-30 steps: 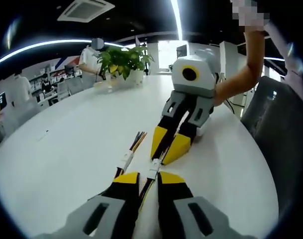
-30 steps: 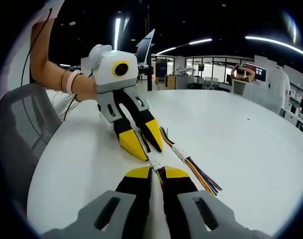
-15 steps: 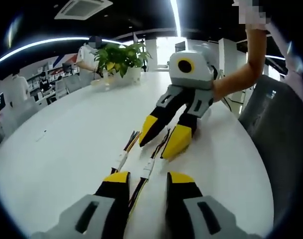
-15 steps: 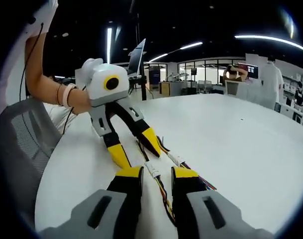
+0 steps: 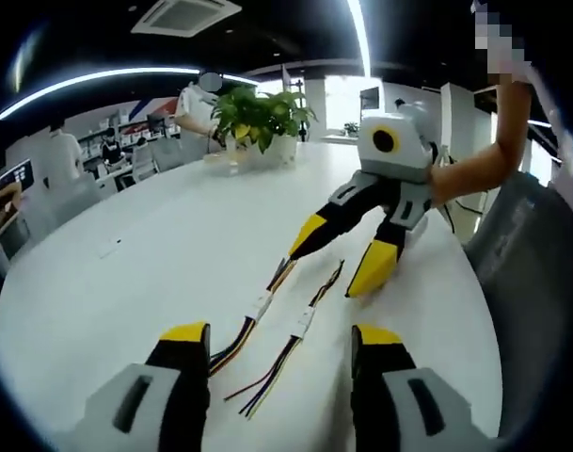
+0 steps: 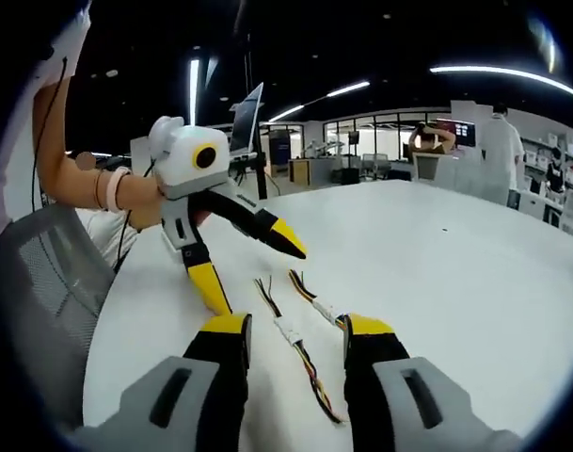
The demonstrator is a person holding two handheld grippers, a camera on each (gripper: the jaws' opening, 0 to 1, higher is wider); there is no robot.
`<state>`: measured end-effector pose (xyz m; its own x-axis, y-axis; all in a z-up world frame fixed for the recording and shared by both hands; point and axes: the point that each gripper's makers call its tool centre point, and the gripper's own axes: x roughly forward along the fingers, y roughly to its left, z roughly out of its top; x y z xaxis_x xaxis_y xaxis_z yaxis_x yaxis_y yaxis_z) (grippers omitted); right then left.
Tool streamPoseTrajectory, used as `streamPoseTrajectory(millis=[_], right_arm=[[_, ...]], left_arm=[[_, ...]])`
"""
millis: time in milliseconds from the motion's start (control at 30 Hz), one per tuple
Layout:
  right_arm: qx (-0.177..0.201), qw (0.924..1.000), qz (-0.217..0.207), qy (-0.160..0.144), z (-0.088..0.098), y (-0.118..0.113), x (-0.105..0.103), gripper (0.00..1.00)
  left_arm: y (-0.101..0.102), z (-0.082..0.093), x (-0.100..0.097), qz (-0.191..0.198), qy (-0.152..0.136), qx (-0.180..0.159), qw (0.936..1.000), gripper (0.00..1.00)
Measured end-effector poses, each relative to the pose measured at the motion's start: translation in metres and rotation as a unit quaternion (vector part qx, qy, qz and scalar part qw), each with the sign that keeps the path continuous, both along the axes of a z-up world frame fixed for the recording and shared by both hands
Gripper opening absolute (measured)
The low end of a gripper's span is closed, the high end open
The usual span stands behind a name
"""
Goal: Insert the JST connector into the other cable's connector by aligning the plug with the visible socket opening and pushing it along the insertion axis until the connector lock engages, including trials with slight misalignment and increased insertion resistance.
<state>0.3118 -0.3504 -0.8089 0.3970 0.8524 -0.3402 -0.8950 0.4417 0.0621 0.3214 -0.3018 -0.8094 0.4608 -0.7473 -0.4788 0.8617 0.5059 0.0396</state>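
Two thin multi-colour cables lie side by side on the white table (image 5: 126, 254). Each has a white JST connector in its middle with wires running out of both ends: one connector (image 5: 260, 306) (image 6: 326, 311) and the other connector (image 5: 303, 320) (image 6: 288, 331). My left gripper (image 5: 282, 337) (image 6: 253, 273) stands open above the cables' near ends, touching neither. My right gripper (image 6: 295, 327) (image 5: 341, 259) faces it from the other end, open too, with the cables lying loose below its jaws.
A potted plant (image 5: 258, 118) stands at the table's far side. A grey mesh chair (image 5: 540, 282) (image 6: 32, 282) is beside the table edge, near the person's arm (image 5: 474, 160). People and desks fill the office behind.
Both grippers were shut on the one cable's ends a second ago. They have opened, let go and drawn apart, and that cable now lies on the table.
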Motion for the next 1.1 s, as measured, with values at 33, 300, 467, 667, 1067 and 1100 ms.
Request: streamPoseTrajectory(millis=[33,300,467,667,1067,1100], right_arm=[[0.000,1.0000,-0.003,0.002,0.002,-0.001,0.000,0.43],[0.008,0.9994,-0.032,0.003,0.024,-0.008,0.000,0.57],[0.004,0.9988,-0.047,0.010,0.031,-0.015,0.000,0.61],[0.002,0.9978,-0.067,0.002,0.053,-0.023,-0.006,0.62],[-0.014,0.9931,-0.115,0.019,0.065,-0.047,-0.024,0.70],[-0.016,0.9927,-0.118,0.019,0.065,-0.049,-0.027,0.70]], left_arm=[[0.000,0.002,0.000,0.001,0.000,-0.004,1.0000,0.62],[0.003,0.030,-0.006,0.022,-0.022,-0.026,0.9992,0.70],[0.014,0.045,-0.007,0.042,-0.057,-0.014,0.9974,0.75],[0.032,0.065,-0.016,0.073,-0.079,-0.009,0.9941,0.79],[0.067,0.081,-0.034,0.141,-0.096,0.001,0.9853,0.80],[0.068,0.083,-0.036,0.145,-0.096,-0.003,0.9848,0.81]])
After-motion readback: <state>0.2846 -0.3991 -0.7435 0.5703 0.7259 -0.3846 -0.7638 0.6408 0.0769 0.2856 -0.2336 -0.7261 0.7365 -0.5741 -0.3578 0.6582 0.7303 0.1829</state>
